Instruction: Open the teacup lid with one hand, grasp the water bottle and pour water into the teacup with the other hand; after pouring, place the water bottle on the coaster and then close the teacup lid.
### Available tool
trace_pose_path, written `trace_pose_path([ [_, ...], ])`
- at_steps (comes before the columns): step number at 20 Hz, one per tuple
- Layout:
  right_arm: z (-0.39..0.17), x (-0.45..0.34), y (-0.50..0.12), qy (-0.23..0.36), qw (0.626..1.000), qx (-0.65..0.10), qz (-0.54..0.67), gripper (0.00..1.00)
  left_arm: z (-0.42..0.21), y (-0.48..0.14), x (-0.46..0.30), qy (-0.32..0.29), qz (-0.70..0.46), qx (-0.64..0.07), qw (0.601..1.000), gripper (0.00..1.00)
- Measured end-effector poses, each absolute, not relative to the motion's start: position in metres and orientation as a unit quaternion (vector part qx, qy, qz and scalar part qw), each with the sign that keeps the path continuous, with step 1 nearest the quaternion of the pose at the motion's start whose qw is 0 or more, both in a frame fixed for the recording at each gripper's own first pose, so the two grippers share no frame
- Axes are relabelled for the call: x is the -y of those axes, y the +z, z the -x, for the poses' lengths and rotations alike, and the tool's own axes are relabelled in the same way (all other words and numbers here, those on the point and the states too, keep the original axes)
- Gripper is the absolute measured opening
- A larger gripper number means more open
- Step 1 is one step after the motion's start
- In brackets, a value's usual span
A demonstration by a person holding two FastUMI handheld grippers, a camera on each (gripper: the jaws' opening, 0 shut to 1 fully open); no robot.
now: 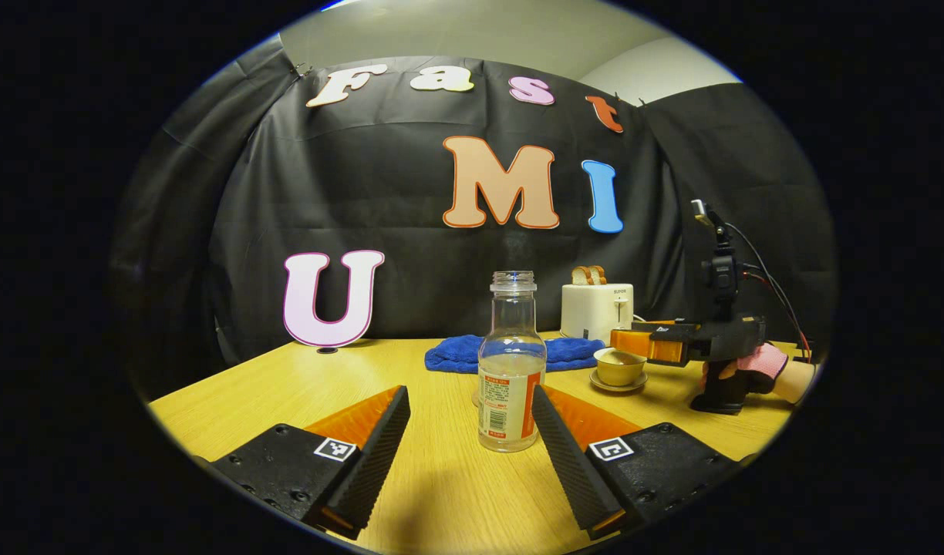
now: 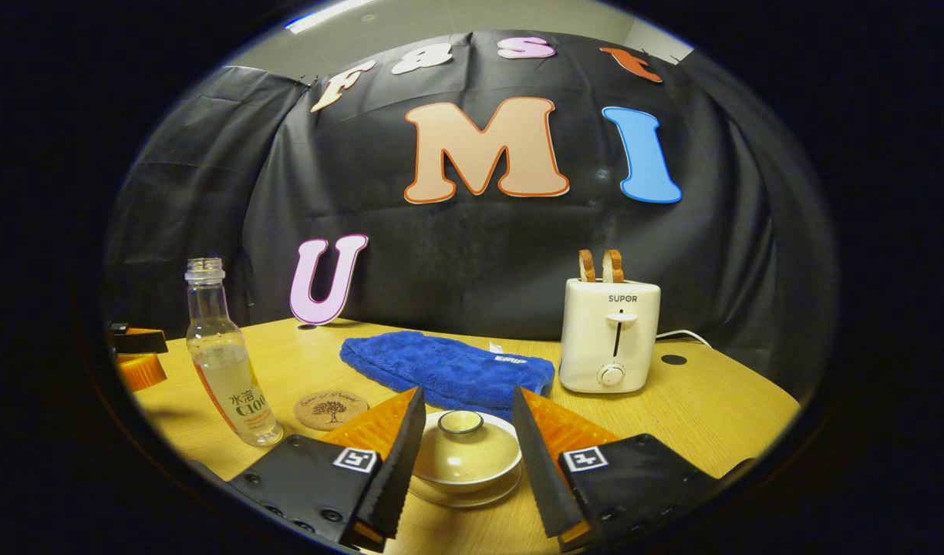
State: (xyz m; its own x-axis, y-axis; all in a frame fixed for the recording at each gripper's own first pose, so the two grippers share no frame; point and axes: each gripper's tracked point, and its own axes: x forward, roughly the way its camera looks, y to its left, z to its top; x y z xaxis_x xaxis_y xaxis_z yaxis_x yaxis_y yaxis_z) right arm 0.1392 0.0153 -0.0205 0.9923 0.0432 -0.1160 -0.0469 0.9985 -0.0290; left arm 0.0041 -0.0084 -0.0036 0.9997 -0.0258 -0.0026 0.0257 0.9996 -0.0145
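A clear uncapped water bottle (image 1: 509,370), partly filled, stands on the wooden table (image 1: 287,385). My left gripper (image 1: 468,397) is open around it, with the bottle close to the right-hand finger and a wide gap on the other side. In the right gripper view the bottle (image 2: 225,362) stands at the left beside a round cork coaster (image 2: 331,408). A beige teacup (image 2: 463,455) with its lid (image 2: 460,425) on sits on a saucer. My right gripper (image 2: 468,397) is open, one finger on each side of the cup. The left gripper view shows that gripper (image 1: 634,343) above the cup (image 1: 618,366).
A blue towel (image 2: 449,368) lies behind the cup and coaster. A white toaster (image 2: 609,335) holding two slices of bread stands at the back right, its cord trailing right. A gloved hand (image 1: 757,362) holds the right gripper. The table's near edge is close below my fingers.
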Motion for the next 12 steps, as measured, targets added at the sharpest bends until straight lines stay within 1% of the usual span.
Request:
trace_pose_path([
  [4,-0.1454,-0.0158,-0.0287,0.023,0.996,-0.085,0.012,0.53,-0.0051,-0.0040,0.0079,-0.013,0.007,-0.001,1.000,0.93],
  [5,-0.1476,-0.0180,-0.0304,0.031,0.996,-0.088,0.010,0.52,-0.0048,-0.0047,0.0078,-0.013,0.007,-0.001,1.000,0.93],
  [6,-0.1478,-0.0169,-0.0303,0.023,0.996,-0.088,0.012,0.43,-0.0041,-0.0044,0.0075,-0.013,0.007,-0.001,1.000,0.93],
  [7,-0.1461,-0.0173,-0.0282,0.027,0.996,-0.087,0.013,0.34,-0.0048,-0.0041,0.0077,-0.013,0.007,-0.001,1.000,0.93],
  [10,-0.1470,-0.0173,-0.0281,0.024,0.996,-0.088,0.020,0.34,-0.0048,-0.0046,0.0075,-0.013,0.007,-0.001,1.000,0.93],
  [11,-0.1457,-0.0176,-0.0280,0.025,0.996,-0.085,0.021,0.30,-0.0051,-0.0046,0.0077,-0.013,0.007,-0.001,1.000,0.93],
  [12,-0.1449,-0.0193,-0.0262,0.027,0.996,-0.081,0.023,0.29,-0.0049,-0.0038,0.0079,-0.013,0.007,-0.001,1.000,0.93],
])
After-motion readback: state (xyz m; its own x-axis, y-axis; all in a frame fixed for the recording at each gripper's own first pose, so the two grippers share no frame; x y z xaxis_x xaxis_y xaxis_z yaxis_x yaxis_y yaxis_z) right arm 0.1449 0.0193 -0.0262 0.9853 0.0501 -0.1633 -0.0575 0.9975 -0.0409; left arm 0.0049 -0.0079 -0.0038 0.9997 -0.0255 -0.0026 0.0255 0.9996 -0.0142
